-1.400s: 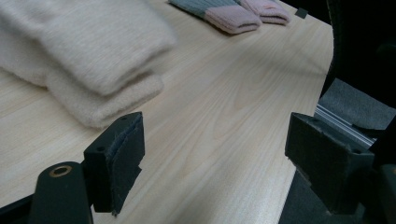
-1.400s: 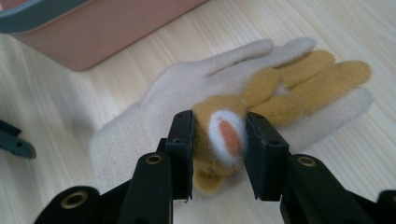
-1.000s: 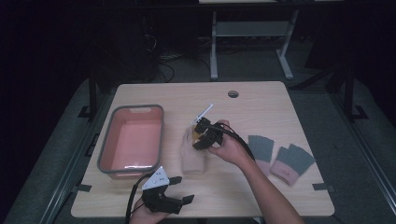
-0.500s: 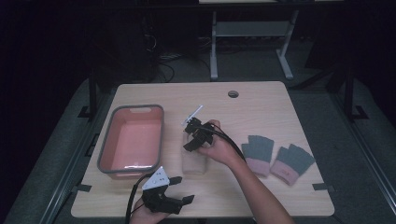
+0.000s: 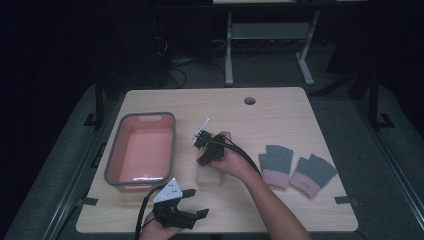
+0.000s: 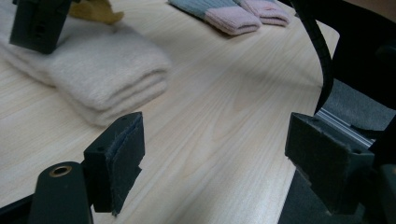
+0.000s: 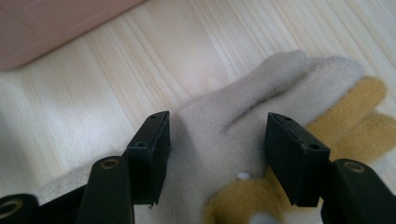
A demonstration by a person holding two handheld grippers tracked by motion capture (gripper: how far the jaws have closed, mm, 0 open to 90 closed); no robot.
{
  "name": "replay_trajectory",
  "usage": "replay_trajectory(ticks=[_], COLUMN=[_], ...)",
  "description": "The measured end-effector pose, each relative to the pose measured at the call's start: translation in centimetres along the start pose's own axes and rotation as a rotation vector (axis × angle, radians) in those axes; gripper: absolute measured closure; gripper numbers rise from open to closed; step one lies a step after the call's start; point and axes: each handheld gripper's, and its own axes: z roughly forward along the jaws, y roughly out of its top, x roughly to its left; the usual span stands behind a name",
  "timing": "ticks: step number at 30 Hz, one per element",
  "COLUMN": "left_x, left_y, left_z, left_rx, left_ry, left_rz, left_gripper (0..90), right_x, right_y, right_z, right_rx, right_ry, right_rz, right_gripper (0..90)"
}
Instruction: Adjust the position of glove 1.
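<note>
Folded cream glove [image 5: 210, 175], soft, light knit with mustard fingertips, lying on the counter [image 5: 280, 115] just right of the pink bin [image 5: 142, 150]. Right gripper [image 7: 217, 154] straddles it, fingers [image 7: 152, 149] having just been opening, pads apparently not pressing. Best taken across the thick folded middle; edges would likely slip. Left gripper [image 6: 219, 163] spread, empty.

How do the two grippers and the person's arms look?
Both grippers, left gripper and right gripper, are black with blocky, padded jaws. The left carries a grey three-cornered plate; black cables trail from each. The forearms are bare, no sleeves in sight.
</note>
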Motion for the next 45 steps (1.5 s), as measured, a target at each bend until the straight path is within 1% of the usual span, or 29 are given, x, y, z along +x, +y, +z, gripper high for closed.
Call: replay_trajectory(ticks=[3, 7, 9, 10, 14, 15, 17, 18, 19, 20, 21, 22, 23, 24, 25, 27, 28, 29, 32, 33, 34, 35, 36, 37, 40, 41, 42, 43, 45], left_x=[0.0, 0.0, -0.2, -0.3, -0.5, -0.4, -0.4, -0.4, -0.3, -0.1, -0.1, 0.1, 0.1, 0.3, 0.3, 0.5, 0.8, 0.8, 1.1, 1.3, 1.8, 1.8, 2.1, 2.3, 2.9, 3.0, 3.2, 3.3, 3.7], left_y=[0.1, 0.3, 0.4, 0.5, 0.6, 0.8, 1.0, 1.2, 1.5, 2.1, 2.1, 2.7, 2.7, 3.2, 3.2, 3.8, 4.4, 4.4, 5.1, 5.3, 5.6, 5.6, 5.8, 5.8, 5.9, 6.0, 6.0, 6.0, 6.1], left_z=[0.1, 0.3, 0.4, 0.6, 0.9, 1.3, 1.4, 1.6, 1.7, 2.0, 2.0, 2.4, 2.4, 2.8, 2.8, 3.3, 3.9, 3.9, 4.7, 4.9, 5.4, 5.4, 6.0, 6.2, 6.8, 6.9, 7.0, 7.2, 7.4], left_rx=[0.001, 0.001, 0.01, 0.014, 0.026, 0.033, 0.04, 0.043, 0.042, 0.038, 0.038, 0.033, 0.033, 0.031, 0.031, 0.025, 0.033, 0.033, 0.051, 0.052, 0.067, 0.067, 0.079, 0.086, 0.085, 0.085, 0.089, 0.085, 0.092], left_ry=[-0.002, -0.001, 0.01, 0.004, 0.008, -0.004, -0.002, 0.0, -0.001, 0.0, 0.0, 0.002, 0.002, 0.005, 0.005, 0.019, 0.033, 0.033, 0.058, 0.062, 0.077, 0.077, 0.086, 0.09, 0.093, 0.101, 0.107, 0.105, 0.097], left_rz=[-0.005, -0.021, -0.01, -0.013, -0.014, -0.021, -0.021, -0.022, -0.023, -0.023, -0.023, -0.042, -0.042, -0.063, -0.063, -0.08, -0.077, -0.077, -0.107, -0.108, -0.117, -0.117, -0.135, -0.15, -0.205, -0.221, -0.234, -0.255, -0.286], left_gripper=[20.0, 20.0, 20.0, 20.0, 20.0, 20.0, 20.0, 20.1, 20.1, 20.1, 20.1, 20.1, 20.1, 20.0, 20.1, 20.1, 20.2, 20.3, 20.8, 21.4, 22.0, 22.0, 22.2, 22.2, 22.7, 22.8, 23.2, 23.8, 24.2], right_x=[-0.3, -0.9, -1.2, -1.4, -1.9, -2.0, -2.0, -2.2, -2.2, -2.3, -2.3, -2.5, -2.5, -2.8, -2.8, -3.2, -3.4, -3.4, -3.7, -3.8, -3.9, -3.9, -4.0, -4.0, -4.1, -4.2, -4.2, -4.3, -4.4], right_y=[-0.4, -1.6, -2.1, -2.7, -3.4, -3.7, -3.8, -3.9, -3.9, -4.2, -4.2, -4.6, -4.6, -5.2, -5.2, -6.1, -6.7, -6.7, -7.8, -8.1, -8.8, -8.8, -9.4, -9.8, -10.7, -11.0, -11.3, -11.6, -12.0], right_z=[-0.2, -0.7, -1.0, -1.3, -1.7, -1.9, -1.9, -2.4, -2.4, -3.0, -3.0, -3.6, -3.6, -4.2, -4.2, -4.9, -5.5, -5.5, -6.4, -6.5, -6.8, -6.8, -6.9, -6.9, -6.8, -6.8, -6.8, -6.7, -6.6], right_rx=[0.001, -0.007, -0.01, -0.016, -0.01, -0.007, -0.008, -0.025, -0.025, -0.044, -0.044, -0.061, -0.061, -0.083, -0.083, -0.113, -0.136, -0.136, -0.167, -0.176, -0.184, -0.184, -0.19, -0.193, -0.195, -0.205, -0.21, -0.21, -0.223], right_ry=[0.001, 0.009, 0.009, 0.012, 0.017, 0.021, 0.024, 0.036, 0.036, 0.049, 0.049, 0.054, 0.054, 0.07, 0.07, 0.084, 0.089, 0.089, 0.107, 0.109, 0.11, 0.11, 0.111, 0.104, 0.119, 0.126, 0.136, 0.148, 0.157], right_rz=[0.0, 0.018, 0.027, 0.034, 0.041, 0.047, 0.051, 0.067, 0.067, 0.089, 0.089, 0.112, 0.112, 0.154, 0.154, 0.188, 0.22, 0.22, 0.274, 0.286, 0.303, 0.303, 0.325, 0.329, 0.365, 0.379, 0.403, 0.424, 0.438], right_gripper=[40.7, 40.7, 41.1, 41.4, 41.3, 40.8, 40.3, 39.8, 39.8, 39.5, 39.5, 39.0, 39.0, 38.8, 38.8, 38.3, 38.0, 38.0, 37.8, 37.7, 37.5, 37.5, 37.7, 37.7, 37.6, 37.6, 37.6, 37.5, 37.5])
